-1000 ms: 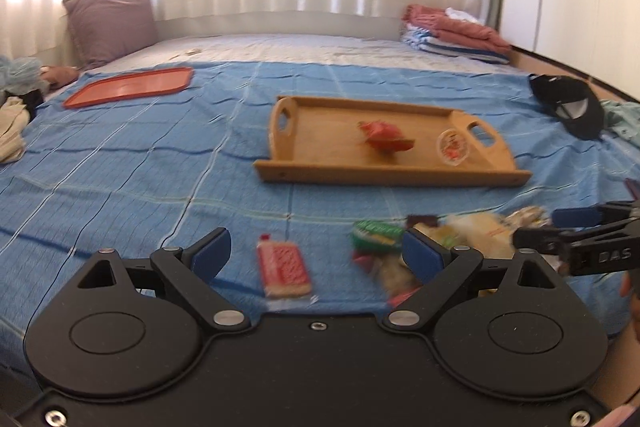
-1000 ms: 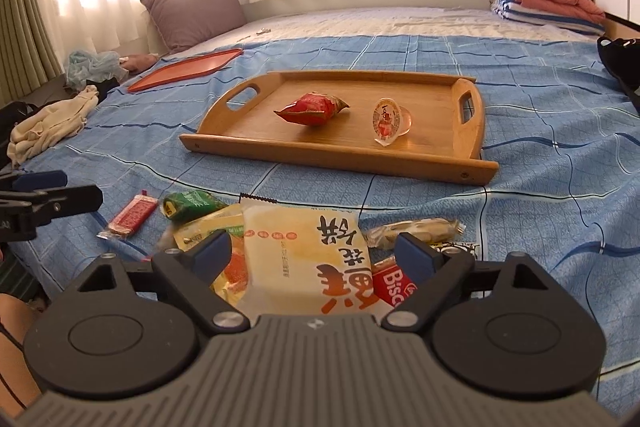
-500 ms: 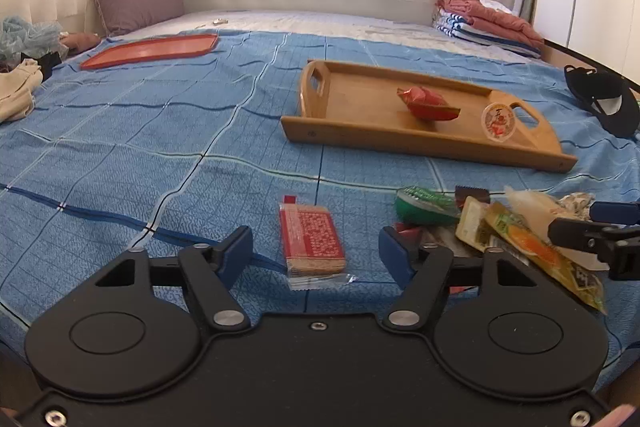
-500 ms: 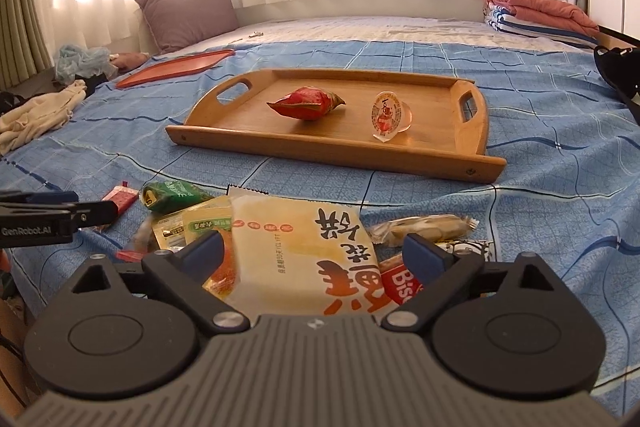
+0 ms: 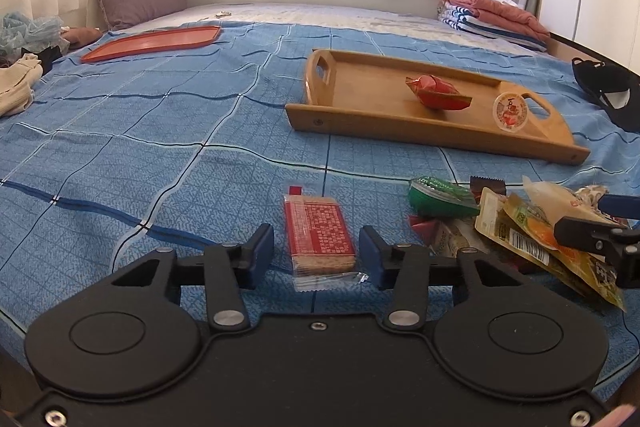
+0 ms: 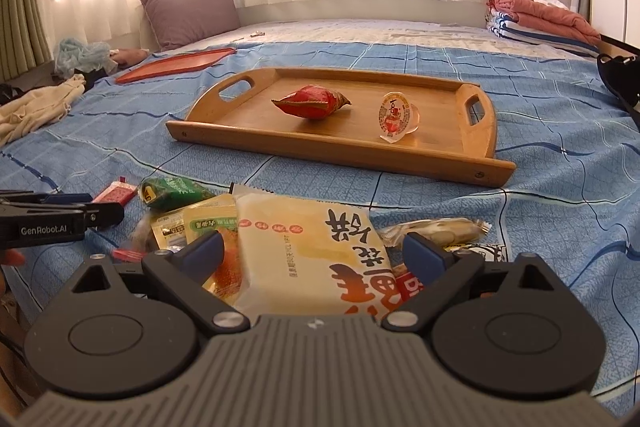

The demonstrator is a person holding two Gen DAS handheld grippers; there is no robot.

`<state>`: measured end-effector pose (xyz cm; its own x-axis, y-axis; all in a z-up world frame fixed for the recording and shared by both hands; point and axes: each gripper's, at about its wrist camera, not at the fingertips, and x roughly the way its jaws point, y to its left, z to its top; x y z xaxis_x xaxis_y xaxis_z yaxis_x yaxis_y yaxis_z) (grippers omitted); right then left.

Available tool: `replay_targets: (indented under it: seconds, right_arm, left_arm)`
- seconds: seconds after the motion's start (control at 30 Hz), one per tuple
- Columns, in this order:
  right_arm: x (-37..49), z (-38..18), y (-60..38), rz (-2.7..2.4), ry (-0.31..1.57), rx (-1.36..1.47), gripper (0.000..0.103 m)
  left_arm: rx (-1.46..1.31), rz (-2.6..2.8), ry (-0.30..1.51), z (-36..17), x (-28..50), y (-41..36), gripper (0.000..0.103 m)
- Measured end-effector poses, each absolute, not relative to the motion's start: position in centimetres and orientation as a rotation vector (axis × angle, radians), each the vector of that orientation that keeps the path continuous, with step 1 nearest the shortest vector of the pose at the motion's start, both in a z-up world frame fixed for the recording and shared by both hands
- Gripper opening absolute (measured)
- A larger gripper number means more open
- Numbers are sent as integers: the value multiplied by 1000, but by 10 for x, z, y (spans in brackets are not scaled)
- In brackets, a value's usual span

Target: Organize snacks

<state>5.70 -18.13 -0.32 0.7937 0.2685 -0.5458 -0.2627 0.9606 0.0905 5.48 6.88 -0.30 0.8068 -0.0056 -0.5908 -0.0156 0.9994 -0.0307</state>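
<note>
Jaws of our left gripper (image 5: 316, 259) just closing about red biscuit packet (image 5: 318, 233), pads apart from it; our right gripper (image 6: 314, 255) spread wide over pale snack bag (image 6: 308, 251).

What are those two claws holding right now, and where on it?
Nothing yet. The left gripper has just been closing around the red biscuit pack, gaps on both sides. The right gripper stands open over the big yellow packet.

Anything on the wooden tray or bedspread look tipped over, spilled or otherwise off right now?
One thing: the jelly cup on the wooden tray lies tipped on its side, its printed lid facing the cameras. The red snack packet beside it looks fine. The unsorted snack pile is jumbled, nothing visibly spilled.
</note>
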Motion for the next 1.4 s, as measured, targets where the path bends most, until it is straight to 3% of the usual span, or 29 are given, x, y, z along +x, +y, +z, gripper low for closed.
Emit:
replay_targets:
  seconds: [0.13, 0.53, 0.7, 1.4]
  right_arm:
    - [56, -4, -180, 290, 588, -1, 99]
    - [57, -3, -181, 297, 598, 15, 91]
    - [57, -1, -183, 285, 597, 20, 76]
    - [50, 41, -189, 288, 506, 20, 73]
  left_arm:
    - [-33, -7, 630, -4, 56, 68, 35]
    - [4, -50, 616, -2, 47, 61, 34]
    - [-6, -51, 607, 2, 46, 62, 34]
    - [1, -96, 549, 58, 51, 61, 34]
